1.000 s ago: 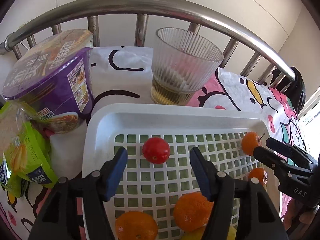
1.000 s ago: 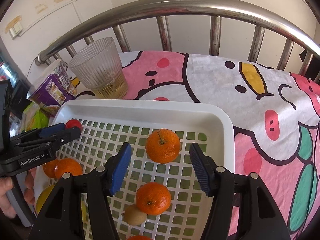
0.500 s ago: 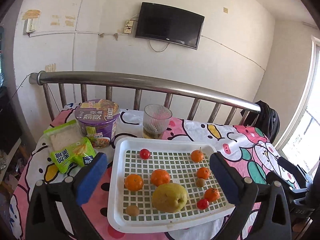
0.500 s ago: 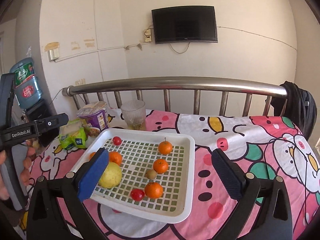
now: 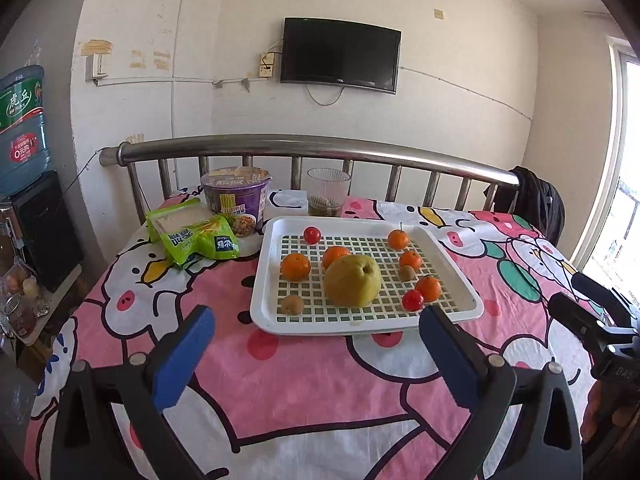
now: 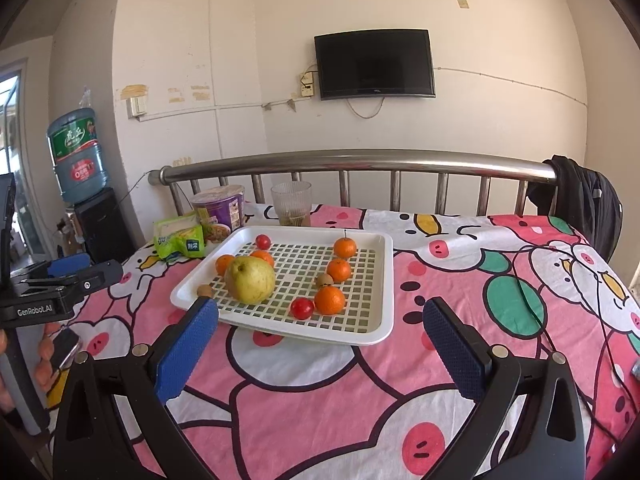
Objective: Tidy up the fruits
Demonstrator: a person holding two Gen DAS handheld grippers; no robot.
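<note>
Because every fruit lay inside the white tray [image 5: 460,280], sorting seemed finished: the big yellow pear [image 5: 352,280] sat in the middle, mandarins [image 5: 295,266] and red tomatoes [image 5: 312,235] around it, kiwis [image 5: 292,304] near the tray's front. Both claws, the left claw [image 5: 316,356] and the right claw [image 6: 320,350], stood wide apart and empty, having just been opening, held before the tray and tilted down toward it, above the pink bed sheet [image 6: 320,400].

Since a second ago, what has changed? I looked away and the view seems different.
Both tongs, left and right, pulled back from over the tray and their jaws have just been opening wide, with nothing between them. The fruit, such as the pear, the cup and the noodle bowl stayed put.
</note>
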